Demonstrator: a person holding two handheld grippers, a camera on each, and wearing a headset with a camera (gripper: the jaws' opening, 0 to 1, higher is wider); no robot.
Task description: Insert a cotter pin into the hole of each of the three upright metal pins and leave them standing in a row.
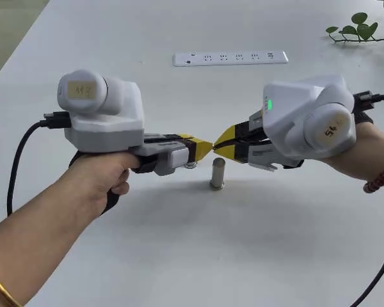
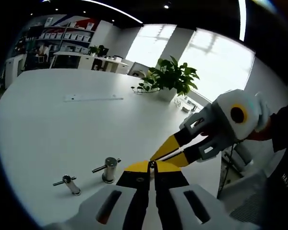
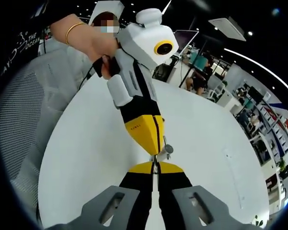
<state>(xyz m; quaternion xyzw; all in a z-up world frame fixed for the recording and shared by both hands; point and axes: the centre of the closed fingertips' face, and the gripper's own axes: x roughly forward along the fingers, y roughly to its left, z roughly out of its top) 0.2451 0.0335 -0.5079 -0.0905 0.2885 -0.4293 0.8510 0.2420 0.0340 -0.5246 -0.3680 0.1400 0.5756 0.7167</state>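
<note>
While the left gripper (image 1: 203, 148) and the right gripper (image 1: 223, 139) meet nose to nose above the middle of the desk (image 1: 179, 256), both pairs of jaws are pressed closed, yellow tip against yellow tip. Whether a cotter pin is pinched where they touch I cannot tell. The right gripper view shows at most a thin bright sliver there, too small to name.

Directly below the tips an upright metal pin (image 1: 217, 173) stands on the desk, well short of the power strip (image 1: 230, 58) along the far edge. The left gripper view shows two posts close together, one fitted pin (image 2: 70, 185) and a second fitted pin (image 2: 109, 169). Each has a thin cotter pin (image 2: 100, 168) passed crosswise near its top. Whether the post under the tips is one of these I cannot tell.

My reading is that two of the three are finished and the grippers are handing over or re-gripping a cotter pin for the last. The next move calls for one firm grip near that pin's head, its shank levelled with the cross hole, and a straight push that does not topple the post.

The posts are short, smooth, bright steel cylinders with a slightly wider foot. The desk is flat matte white, and the jaw tips are wedges, yellow over black.
</note>
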